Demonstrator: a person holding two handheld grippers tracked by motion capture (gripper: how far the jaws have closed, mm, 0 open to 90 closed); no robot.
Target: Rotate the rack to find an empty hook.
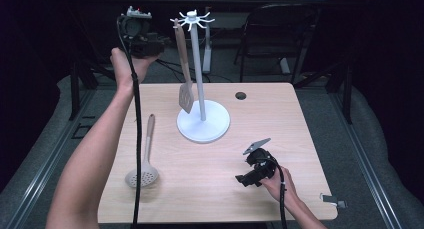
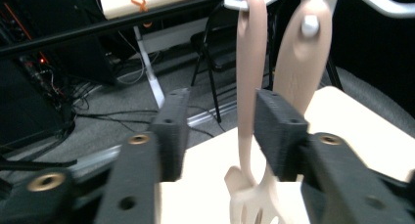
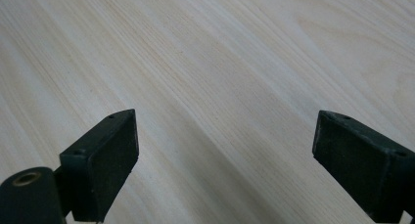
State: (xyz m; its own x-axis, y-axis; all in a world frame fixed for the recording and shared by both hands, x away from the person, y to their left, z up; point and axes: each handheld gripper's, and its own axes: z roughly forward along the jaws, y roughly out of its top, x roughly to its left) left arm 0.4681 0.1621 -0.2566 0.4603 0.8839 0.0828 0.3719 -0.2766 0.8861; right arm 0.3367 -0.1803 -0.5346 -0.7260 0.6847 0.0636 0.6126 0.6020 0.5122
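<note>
The rack [image 1: 198, 74], a white post on a round base with hook arms at its top, stood on the table [image 1: 220, 184] toward the far side. 1 item hung on it: a spatula [image 1: 184, 69] with a wooden handle, its handle top caught on a hook and its slotted blade hanging low beside the post, just above the base. In the left gripper view the hook passed through the handle top.

The left gripper [image 1: 159, 40] was held high at the far left edge of the table, level with the top of the handle and just beside it. Its jaws stood partly open. In the left gripper view the spatula [image 2: 250, 87] handle hung in the gap between them; the pads did not press on it. No earlier frame bears on how they came to that width.

A skimmer [image 1: 145, 161] lay flat on the table at the near left, well apart from the rack, its perforated bowl toward the person and its wooden handle pointing away.

The right gripper [image 1: 246, 179] rested low over the table at the near right, well apart from both utensils. Its jaws stood wide open with only bare table [image 3: 220, 87] between them.
</note>
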